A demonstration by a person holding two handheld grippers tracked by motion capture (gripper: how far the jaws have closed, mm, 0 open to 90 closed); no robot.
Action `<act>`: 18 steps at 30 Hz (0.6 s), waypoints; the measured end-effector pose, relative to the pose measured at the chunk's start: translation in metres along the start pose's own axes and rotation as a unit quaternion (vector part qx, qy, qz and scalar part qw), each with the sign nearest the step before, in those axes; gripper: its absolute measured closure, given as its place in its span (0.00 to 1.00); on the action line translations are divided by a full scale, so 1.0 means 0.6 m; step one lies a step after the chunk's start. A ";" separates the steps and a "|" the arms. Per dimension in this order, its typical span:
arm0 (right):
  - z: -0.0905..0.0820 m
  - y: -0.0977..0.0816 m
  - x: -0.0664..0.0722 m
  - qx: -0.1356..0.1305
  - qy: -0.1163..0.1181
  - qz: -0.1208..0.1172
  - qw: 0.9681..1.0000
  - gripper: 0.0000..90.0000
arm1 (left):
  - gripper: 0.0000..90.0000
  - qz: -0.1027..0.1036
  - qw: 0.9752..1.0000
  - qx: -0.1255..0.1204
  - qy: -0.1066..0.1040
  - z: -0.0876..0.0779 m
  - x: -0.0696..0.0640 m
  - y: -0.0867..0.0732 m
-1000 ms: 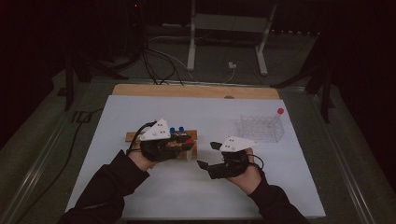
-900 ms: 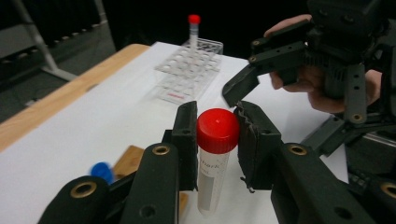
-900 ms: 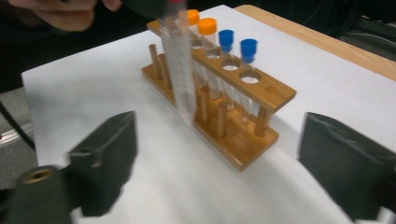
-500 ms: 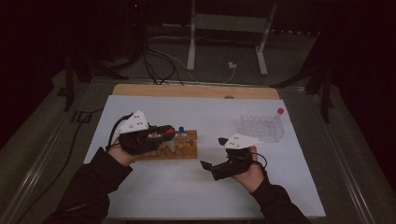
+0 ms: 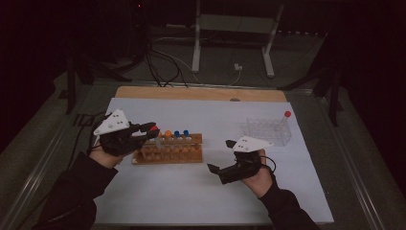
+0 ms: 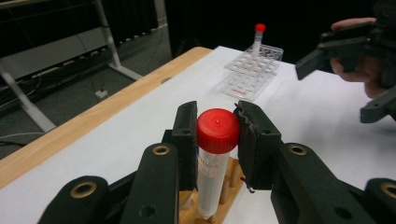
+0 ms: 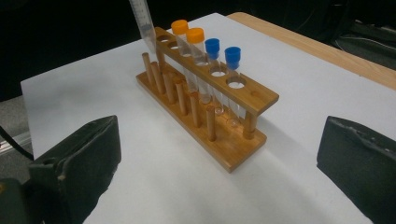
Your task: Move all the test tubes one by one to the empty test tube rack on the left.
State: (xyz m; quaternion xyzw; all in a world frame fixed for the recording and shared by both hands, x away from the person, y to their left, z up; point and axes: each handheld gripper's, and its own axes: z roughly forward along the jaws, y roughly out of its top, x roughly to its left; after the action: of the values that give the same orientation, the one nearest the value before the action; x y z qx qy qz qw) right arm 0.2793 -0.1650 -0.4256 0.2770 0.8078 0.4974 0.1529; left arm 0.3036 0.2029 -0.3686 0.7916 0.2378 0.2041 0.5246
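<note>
White sheet point(image 5: 191, 191) covers the table, bare wood strip point(image 5: 201, 93) along the far edge; dark room behind, grey metal stand legs point(image 5: 230, 43) and cables on the floor beyond. Two grippers, two racks. Wooden rack point(image 5: 167, 152) sits left of centre on the sheet, holding four capped tubes: two orange-capped tubes point(image 7: 187, 35), two blue-capped tubes point(image 7: 223, 51), upright in the top-rail holes; a row of pegs along its base. Clear plastic rack point(image 5: 268, 130) at far right, one red-capped tube point(image 5: 286, 116) standing in it. Left gripper point(image 6: 215, 140) has its jaws clamped on a fifth tube point(image 6: 215, 163): red screw cap, clear body with printed markings, conical tip, held upright just above the left end of the wooden rack. Right gripper point(image 5: 218, 170) hovers near-right of the wooden rack, well apart from it, jaws spread wide with nothing between them.
</note>
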 end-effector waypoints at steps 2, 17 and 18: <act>-0.001 0.000 0.000 -0.001 0.000 -0.001 1.000 0.00 | 0.79 -0.001 1.000 -0.002 0.008 -0.005 0.007 -0.001; -0.005 0.002 -0.002 -0.003 -0.002 -0.001 1.000 0.00 | 0.80 -0.013 0.998 0.008 0.066 0.013 0.047 -0.020; -0.005 0.002 -0.002 -0.003 -0.002 -0.001 1.000 0.00 | 0.79 -0.016 0.998 0.007 0.066 0.015 0.050 -0.023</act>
State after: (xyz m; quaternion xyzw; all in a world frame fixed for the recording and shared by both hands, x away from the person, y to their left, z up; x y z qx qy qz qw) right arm 0.2791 -0.1677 -0.4232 0.2769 0.8061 0.4993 0.1559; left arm 0.3305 0.2184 -0.3825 0.7760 0.2861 0.2461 0.5054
